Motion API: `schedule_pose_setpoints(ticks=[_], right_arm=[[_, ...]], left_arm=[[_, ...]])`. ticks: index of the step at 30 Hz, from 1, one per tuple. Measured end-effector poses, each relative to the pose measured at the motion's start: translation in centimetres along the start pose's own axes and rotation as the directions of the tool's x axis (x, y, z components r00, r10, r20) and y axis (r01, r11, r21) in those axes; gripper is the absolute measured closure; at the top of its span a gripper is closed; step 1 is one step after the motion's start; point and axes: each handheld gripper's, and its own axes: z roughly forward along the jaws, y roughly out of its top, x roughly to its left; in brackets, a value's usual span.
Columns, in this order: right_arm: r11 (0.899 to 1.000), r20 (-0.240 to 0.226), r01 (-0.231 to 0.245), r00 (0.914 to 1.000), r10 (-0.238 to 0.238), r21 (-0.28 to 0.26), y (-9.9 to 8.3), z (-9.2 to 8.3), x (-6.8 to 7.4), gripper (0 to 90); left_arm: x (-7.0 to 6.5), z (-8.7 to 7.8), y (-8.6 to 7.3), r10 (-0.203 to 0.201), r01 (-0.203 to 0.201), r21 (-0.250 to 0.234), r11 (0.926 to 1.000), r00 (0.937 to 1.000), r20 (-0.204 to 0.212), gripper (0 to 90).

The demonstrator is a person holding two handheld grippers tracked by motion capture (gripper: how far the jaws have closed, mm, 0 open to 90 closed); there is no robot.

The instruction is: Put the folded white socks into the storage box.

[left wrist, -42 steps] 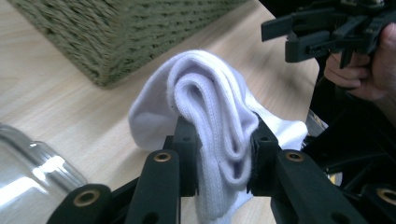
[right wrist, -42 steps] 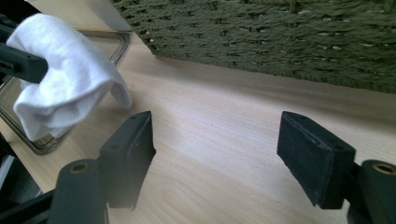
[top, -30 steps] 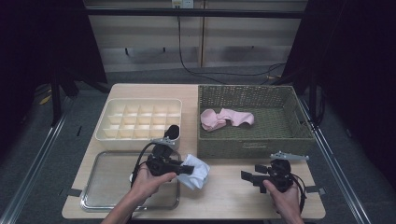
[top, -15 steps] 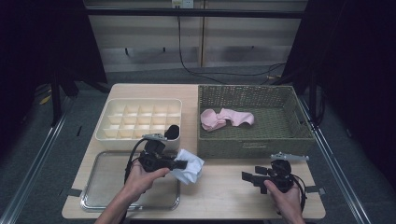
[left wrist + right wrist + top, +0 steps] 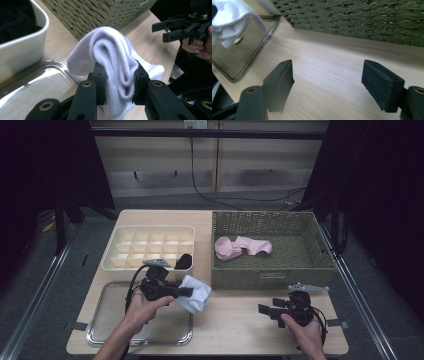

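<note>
Right hand-held gripper [image 5: 263, 309]: nearest, at about 5 o'clock on the bench [image 5: 240, 320]; it lies level and points toward 9 o'clock. Its jaws stand apart with bare wood between them, and they have just been closing a little.
Left hand-held gripper [image 5: 189, 292]: at about 7 o'clock, level, pointing toward 3 o'clock; clamped on the white sock.
White sock [image 5: 112, 62]: folded and bunched between the left jaws, its rounded fold sticking out past the tips and a loose end hanging below. It is held above the right edge of the metal tray, just short of the basket's front wall.
Metal tray [image 5: 105, 320]: shiny and shallow, at 7 o'clock under the left hand.
Divider box [image 5: 150, 245]: cream, many small compartments, at 10 o'clock beyond the tray.
Dark item [image 5: 183, 262]: black, in the box's near right corner compartment; what it is cannot be told.
Basket [image 5: 272, 272]: green woven, at 1 to 2 o'clock.
Pink sock [image 5: 242, 247]: crumpled on the basket floor, toward its left side.
</note>
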Motion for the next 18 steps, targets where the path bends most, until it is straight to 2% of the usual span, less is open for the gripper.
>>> schedule_pose_setpoints(ticks=[2, 5, 8, 11, 15, 18], right_arm=[[1.000, -0.002, 0.003, 1.0000, -0.003, -0.005, 0.0, 0.0, 0.0, 26.7], [1.000, -0.002, 0.003, 1.0000, -0.003, 0.000, 0.1, 0.0, -0.1, 27.4], [1.000, -0.004, 0.005, 1.0000, -0.005, 0.003, 0.1, 0.1, -0.1, 26.5], [1.000, -0.002, -0.004, 1.0000, 0.004, 0.002, 0.1, 0.1, -0.1, 26.4], [1.000, -0.001, -0.010, 0.9999, 0.010, 0.001, 0.1, 0.1, -0.2, 25.6], [1.000, -0.002, -0.013, 0.9999, 0.013, 0.002, 0.1, 0.1, -0.2, 24.7]], left_arm=[[0.2, -0.4, 0.1, -0.009, 0.009, -0.021, 0.9997, 0.9999, 0.012, 70.9], [0.6, -0.8, 0.2, -0.015, 0.015, -0.023, 0.9996, 0.9999, -0.005, 70.9], [0.7, -1.1, 0.5, -0.009, 0.009, -0.016, 0.9998, 0.9998, -0.020, 70.9], [0.8, -1.8, 1.0, -0.006, 0.004, -0.031, 0.9995, 0.9994, -0.034, 71.0], [0.7, -2.1, 1.2, 0.026, -0.027, -0.011, 0.9996, 0.9978, -0.061, 70.9], [0.9, -2.3, 1.3, 0.019, -0.020, -0.017, 0.9997, 0.9975, -0.069, 70.9]])
